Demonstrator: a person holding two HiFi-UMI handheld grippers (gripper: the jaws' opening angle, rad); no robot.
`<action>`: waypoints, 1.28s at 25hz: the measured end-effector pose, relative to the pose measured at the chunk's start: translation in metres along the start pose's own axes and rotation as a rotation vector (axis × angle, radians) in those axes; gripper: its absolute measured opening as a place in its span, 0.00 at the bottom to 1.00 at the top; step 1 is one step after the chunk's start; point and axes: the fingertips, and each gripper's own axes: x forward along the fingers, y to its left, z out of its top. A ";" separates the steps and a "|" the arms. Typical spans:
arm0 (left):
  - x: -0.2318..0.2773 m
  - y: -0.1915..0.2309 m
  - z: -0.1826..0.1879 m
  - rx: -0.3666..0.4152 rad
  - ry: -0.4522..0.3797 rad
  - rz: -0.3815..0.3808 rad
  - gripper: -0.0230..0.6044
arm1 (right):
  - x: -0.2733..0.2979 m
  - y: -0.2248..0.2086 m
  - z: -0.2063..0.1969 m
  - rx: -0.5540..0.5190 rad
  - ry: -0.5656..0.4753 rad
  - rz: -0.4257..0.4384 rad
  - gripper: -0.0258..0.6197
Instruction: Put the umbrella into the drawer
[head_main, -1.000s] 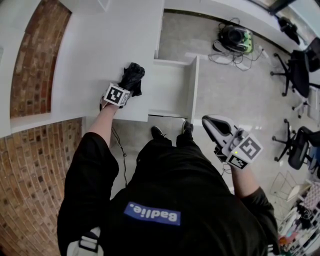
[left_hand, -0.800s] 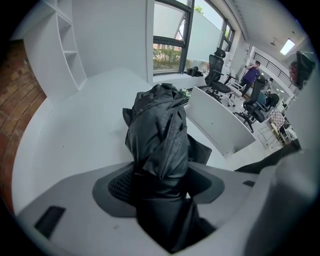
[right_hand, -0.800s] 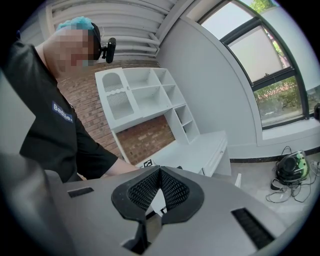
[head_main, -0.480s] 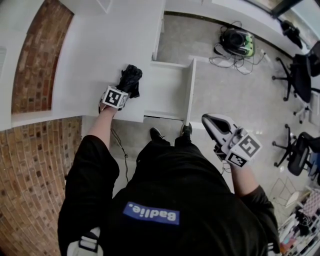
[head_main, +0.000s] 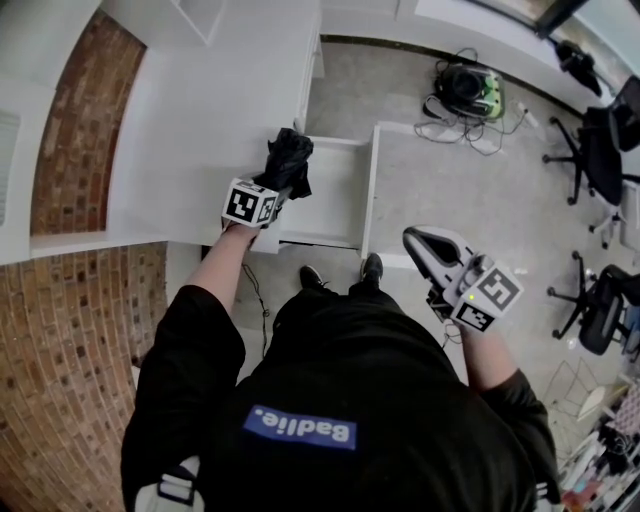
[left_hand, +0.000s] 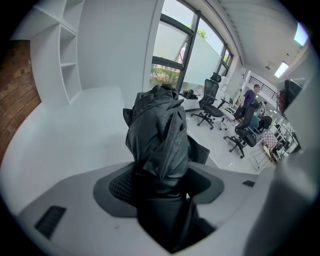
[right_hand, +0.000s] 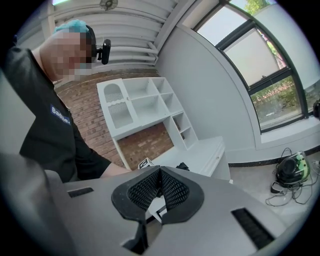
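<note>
One black umbrella (head_main: 291, 160) sits clamped in the jaws of my left gripper (head_main: 276, 190), over the surface (head_main: 200, 130) front edge. The right gripper (right_hand: 159, 190) has its jaws together, empty. I'd centre the umbrella over the open drawer (head_main: 335, 205) (fabric clear of the rim), then lower it.

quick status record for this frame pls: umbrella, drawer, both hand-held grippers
umbrella: black, folded, at the drawer's left edge in head view, not inside yet
drawer: white, pulled open
left hand-held gripper: shut on the umbrella
right hand-held gripper: jaws together, holding nothing, over the floor away from the desk
</note>
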 end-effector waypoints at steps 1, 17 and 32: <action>0.004 -0.010 0.008 -0.003 -0.014 -0.011 0.47 | -0.003 -0.002 0.001 -0.001 -0.004 -0.005 0.09; 0.107 -0.088 0.015 -0.061 0.015 -0.064 0.47 | -0.048 -0.031 0.001 0.014 0.013 -0.102 0.09; 0.209 -0.064 -0.045 -0.118 0.170 0.021 0.47 | -0.077 -0.051 -0.029 0.045 0.108 -0.178 0.09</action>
